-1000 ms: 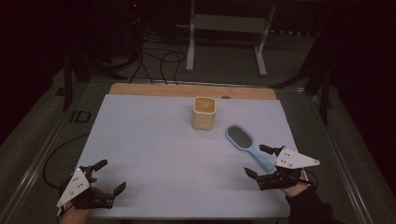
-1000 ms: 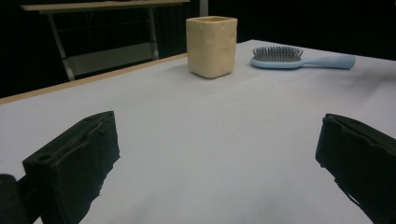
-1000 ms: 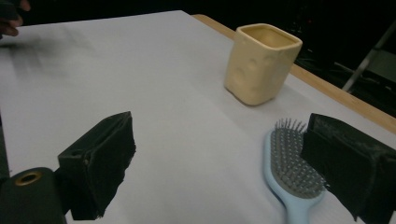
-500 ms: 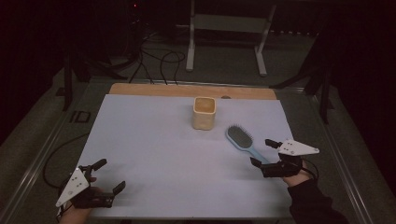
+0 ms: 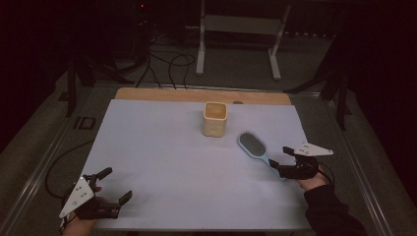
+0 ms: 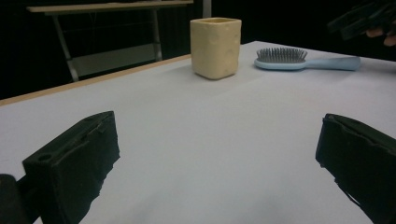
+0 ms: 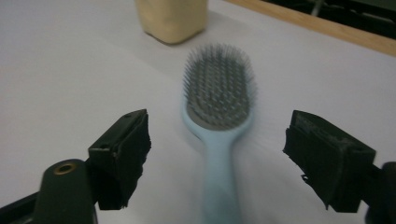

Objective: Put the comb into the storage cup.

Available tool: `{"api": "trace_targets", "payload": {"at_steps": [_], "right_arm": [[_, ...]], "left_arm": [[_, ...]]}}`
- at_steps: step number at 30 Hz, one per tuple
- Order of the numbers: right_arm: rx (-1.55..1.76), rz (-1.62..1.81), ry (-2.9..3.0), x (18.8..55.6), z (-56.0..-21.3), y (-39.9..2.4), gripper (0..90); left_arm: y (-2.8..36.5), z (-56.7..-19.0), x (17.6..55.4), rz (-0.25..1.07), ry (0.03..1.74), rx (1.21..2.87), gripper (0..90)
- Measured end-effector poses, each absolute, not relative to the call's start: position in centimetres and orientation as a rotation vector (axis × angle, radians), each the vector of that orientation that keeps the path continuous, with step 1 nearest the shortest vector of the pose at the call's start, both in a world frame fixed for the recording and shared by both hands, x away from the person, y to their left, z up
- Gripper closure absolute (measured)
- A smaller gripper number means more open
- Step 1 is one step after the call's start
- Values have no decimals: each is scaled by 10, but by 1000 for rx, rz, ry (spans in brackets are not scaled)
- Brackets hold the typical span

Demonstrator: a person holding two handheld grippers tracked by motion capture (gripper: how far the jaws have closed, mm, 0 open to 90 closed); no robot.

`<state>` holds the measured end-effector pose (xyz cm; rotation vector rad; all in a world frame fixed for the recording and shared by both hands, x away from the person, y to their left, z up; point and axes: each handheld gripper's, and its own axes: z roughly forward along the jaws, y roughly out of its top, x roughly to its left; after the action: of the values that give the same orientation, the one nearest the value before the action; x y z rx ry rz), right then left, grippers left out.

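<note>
Your right tongs (image 7: 217,158) have just been closing, jaws apart astride the blurred, cut-off handle of the pale-blue oval plastic hairbrush (image 7: 218,107); your left tongs (image 6: 217,158) gape wide over the white worktop (image 6: 210,140).

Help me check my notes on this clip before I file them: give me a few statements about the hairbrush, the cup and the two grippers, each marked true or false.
1. The hairbrush lies bristles up on the white table. True.
2. The right gripper has its pads pressed on the brush handle. False: the handle lies between its jaws, which have just been closing, with a gap on each side.
3. The yellow cup lies tipped on its side. False: it stands upright.
4. The left gripper is open with nothing between its jaws. True.
5. The brush leans against the cup. False: they lie apart.
</note>
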<state>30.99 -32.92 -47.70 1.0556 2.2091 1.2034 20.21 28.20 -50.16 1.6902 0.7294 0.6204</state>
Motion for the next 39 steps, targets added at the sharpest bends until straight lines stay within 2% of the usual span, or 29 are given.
{"api": "trace_targets", "payload": {"at_steps": [9, 21, 39], "right_arm": [[1124, 1070, 2215, 319, -491, -336, 481], [1135, 902, 2257, 321, -497, -342, 898], [1098, 840, 2374, 319, -509, -335, 900]], "left_arm": [[281, -502, 202, 625, 729, 1703, 0], [280, -502, 202, 626, 722, 1710, 0], [280, -502, 202, 625, 720, 1711, 0]]}}
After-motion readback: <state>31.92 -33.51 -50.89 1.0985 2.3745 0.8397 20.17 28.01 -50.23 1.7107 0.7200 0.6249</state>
